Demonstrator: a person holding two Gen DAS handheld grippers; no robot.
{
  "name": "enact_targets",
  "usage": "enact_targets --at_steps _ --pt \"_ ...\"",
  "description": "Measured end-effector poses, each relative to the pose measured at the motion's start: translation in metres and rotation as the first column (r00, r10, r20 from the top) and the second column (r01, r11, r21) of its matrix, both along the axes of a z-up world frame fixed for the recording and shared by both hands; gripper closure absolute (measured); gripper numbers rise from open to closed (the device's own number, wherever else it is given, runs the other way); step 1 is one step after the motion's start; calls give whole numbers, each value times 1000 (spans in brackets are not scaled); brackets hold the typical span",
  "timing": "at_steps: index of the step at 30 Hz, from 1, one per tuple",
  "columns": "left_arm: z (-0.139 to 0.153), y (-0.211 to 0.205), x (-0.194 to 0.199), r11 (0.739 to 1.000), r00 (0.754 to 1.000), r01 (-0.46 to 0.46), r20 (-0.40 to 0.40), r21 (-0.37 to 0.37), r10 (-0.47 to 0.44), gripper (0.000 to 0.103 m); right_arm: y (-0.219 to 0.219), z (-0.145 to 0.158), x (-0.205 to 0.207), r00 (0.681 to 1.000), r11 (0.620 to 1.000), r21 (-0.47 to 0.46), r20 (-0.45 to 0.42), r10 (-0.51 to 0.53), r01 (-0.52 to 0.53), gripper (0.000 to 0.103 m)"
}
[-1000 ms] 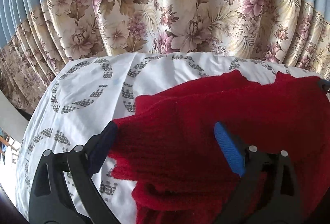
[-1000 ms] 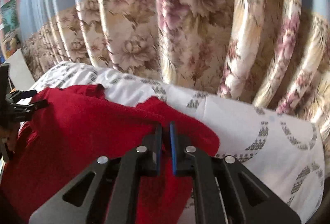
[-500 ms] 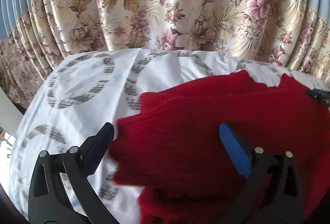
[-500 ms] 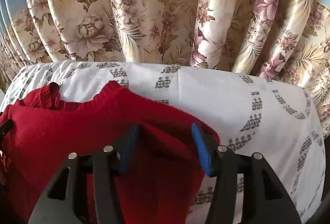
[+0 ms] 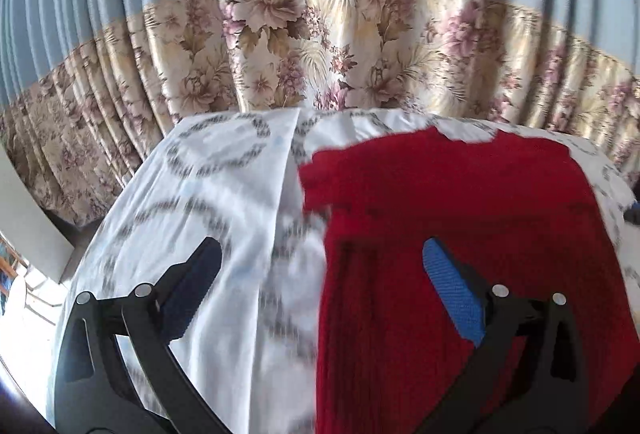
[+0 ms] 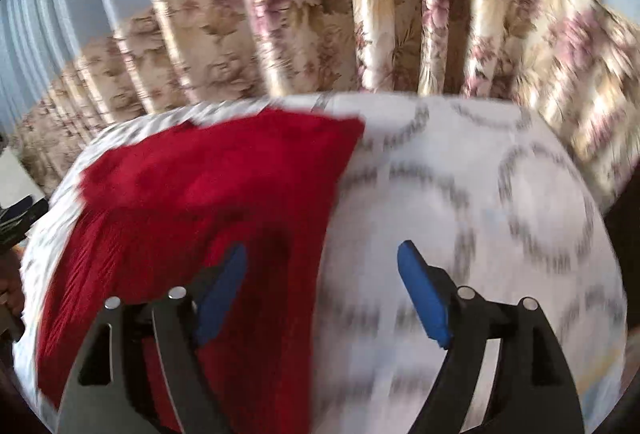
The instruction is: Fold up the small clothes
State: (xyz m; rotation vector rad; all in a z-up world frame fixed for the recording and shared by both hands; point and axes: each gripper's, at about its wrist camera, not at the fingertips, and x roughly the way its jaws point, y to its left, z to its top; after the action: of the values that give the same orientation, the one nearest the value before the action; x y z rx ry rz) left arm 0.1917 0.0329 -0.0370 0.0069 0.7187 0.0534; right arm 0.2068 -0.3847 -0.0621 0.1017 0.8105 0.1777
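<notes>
A red knitted garment point(image 5: 460, 234) lies flat on a bed covered by a white sheet point(image 5: 208, 202) with grey ring patterns. In the left wrist view my left gripper point(image 5: 320, 274) stands wide open above the garment's left edge, nothing pressed between its blue pads. In the right wrist view the same red garment point(image 6: 208, 202) fills the left half of the sheet point(image 6: 500, 202). My right gripper point(image 6: 322, 274) hovers over the garment's right edge, its jaws opening, with no cloth gripped. The other gripper's tip shows at the left border point(image 6: 18, 216).
A pleated curtain point(image 5: 340, 54), blue above and floral below, hangs right behind the bed's far edge. The sheet drops off at the left side point(image 5: 92, 254) toward a bright floor. A dark edge borders the bed at far right point(image 6: 624, 218).
My right gripper went from shut on the red cloth to open and let it go. Both grippers pulled back and apart, so each now sits over a side edge of the garment.
</notes>
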Motion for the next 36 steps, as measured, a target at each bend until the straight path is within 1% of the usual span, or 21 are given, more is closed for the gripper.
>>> enact_targets --at_steps 2,3,5,7,9,10,11,13,15,18,19,25,26,29,32,34,36 --pt "0 3 -39 1000 1000 -8 4 -15 8 3 7 -3 -44 999 999 19 6 40 -40 25" --pt "0 5 -51 1000 1000 -14 9 -19 15 3 10 -4 -57 999 999 18 12 43 -43 25" --pt "-1 11 -89 998 998 -37 39 -46 39 3 21 -6 -100 997 998 1 34 63 -63 25" --pt "-5 17 -121 995 997 -56 42 -78 60 3 29 -6 -127 998 998 -10 37 57 -57 25" --pt "-10 21 -138 991 996 -76 29 -108 80 4 37 -4 -151 997 997 14 38 71 -71 25" --pt "-12 24 -150 986 994 -101 24 -132 105 4 40 -2 -161 997 998 3 50 63 -63 25" --pt "-13 26 -156 984 992 -123 21 -132 127 4 44 -1 -168 997 999 -21 63 50 -49 25" --pt "-16 26 -170 981 987 -160 15 -110 163 4 50 1 -183 996 998 -62 89 29 -24 25" --pt "-19 20 -181 985 988 -152 1 -79 153 4 49 2 -189 995 999 -47 94 10 -5 25" --pt "-23 10 -191 994 995 -100 -10 -31 100 3 41 -6 -191 998 999 9 37 -43 43 25" --pt "-24 8 -194 996 996 -84 -17 -21 83 3 40 -7 -193 998 999 19 34 -50 50 25" --pt "-32 11 -204 995 995 -94 -48 -18 93 3 29 -19 -196 995 995 -2 -1 -99 99 24" --pt "-34 12 -205 995 993 -101 -57 -18 100 3 26 -21 -197 995 995 9 -7 -100 100 24" --pt "-42 14 -207 993 991 -119 -70 -18 117 3 26 -23 -200 996 996 8 -3 -85 85 24" --pt "-51 17 -210 991 988 -127 -93 -48 122 3 34 -24 -206 999 997 -48 13 -52 52 24" --pt "-56 15 -212 992 988 -123 -97 -36 119 3 37 -28 -210 999 997 -65 1 -34 34 25" --pt "-59 14 -213 993 989 -108 -104 -44 103 3 37 -35 -213 999 997 -69 -23 -33 31 25"
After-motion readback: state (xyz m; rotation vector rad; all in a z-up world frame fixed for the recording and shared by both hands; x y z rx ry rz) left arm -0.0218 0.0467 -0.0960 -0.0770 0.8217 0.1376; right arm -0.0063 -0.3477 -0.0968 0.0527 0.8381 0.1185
